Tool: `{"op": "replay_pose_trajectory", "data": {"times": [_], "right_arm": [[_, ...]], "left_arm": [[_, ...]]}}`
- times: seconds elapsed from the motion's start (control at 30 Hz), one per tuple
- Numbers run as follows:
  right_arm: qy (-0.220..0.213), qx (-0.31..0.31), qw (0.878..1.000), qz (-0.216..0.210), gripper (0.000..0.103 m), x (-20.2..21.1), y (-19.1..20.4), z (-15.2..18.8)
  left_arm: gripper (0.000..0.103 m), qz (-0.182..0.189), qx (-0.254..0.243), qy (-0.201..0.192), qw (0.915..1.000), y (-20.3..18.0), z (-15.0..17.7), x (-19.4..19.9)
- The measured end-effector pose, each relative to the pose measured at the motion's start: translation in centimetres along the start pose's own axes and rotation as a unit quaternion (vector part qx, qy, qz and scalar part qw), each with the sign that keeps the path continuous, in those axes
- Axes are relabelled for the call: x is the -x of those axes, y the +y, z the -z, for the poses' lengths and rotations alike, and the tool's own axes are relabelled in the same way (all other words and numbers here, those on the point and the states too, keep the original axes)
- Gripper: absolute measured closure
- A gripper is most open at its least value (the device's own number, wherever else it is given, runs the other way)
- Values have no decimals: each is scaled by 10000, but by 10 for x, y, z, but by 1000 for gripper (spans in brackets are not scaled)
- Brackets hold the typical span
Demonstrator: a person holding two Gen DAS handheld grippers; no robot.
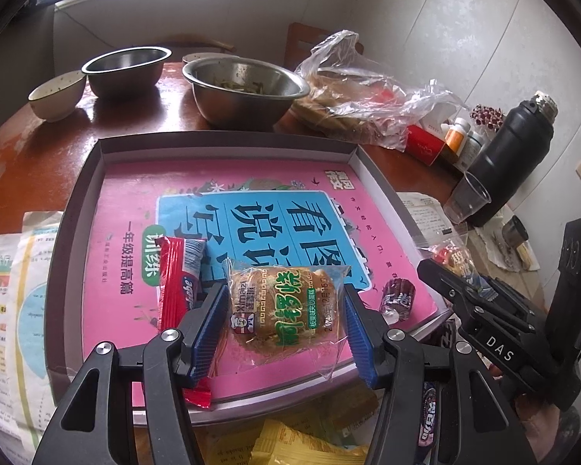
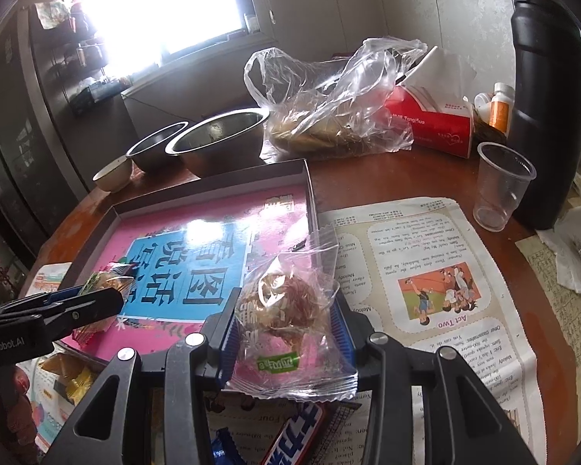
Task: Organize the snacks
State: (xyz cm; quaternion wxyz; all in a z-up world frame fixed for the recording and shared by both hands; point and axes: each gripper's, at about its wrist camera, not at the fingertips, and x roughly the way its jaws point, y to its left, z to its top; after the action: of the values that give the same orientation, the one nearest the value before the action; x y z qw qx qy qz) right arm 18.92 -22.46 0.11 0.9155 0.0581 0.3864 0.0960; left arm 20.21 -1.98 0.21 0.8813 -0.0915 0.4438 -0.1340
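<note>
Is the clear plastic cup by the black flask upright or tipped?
Upright: the clear plastic cup stands on its base, mouth up, beside the black flask.

The right gripper's body (image 1: 499,348) carries the white letters "DAS". The left gripper's body (image 2: 7,343) reads "GenRobot.AI". The wrapped cake (image 1: 286,306) shows "Ximaizi" beside a cartoon face, large green Chinese characters, and a printed date too warped to read surely. The pink book cover (image 1: 251,217) lying in the box lid bears big black characters "看图说话" on its blue panel, upside down, and "一年级提高篇" at the side. The red tissue box (image 2: 430,124) reads "TangHua". The newspaper sheet (image 2: 426,283) has the red heading "Act Two", inverted, with small English dialogue text too fine to read.
</note>
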Motion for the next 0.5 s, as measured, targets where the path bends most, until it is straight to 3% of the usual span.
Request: {"op": "replay_pose_trajectory", "data": {"times": [0.5], "right_arm": [[-139, 813, 9939, 738, 60, -7, 28, 2]], "left_arm": [[43, 7, 22, 89, 10000, 2, 0, -8]]}}
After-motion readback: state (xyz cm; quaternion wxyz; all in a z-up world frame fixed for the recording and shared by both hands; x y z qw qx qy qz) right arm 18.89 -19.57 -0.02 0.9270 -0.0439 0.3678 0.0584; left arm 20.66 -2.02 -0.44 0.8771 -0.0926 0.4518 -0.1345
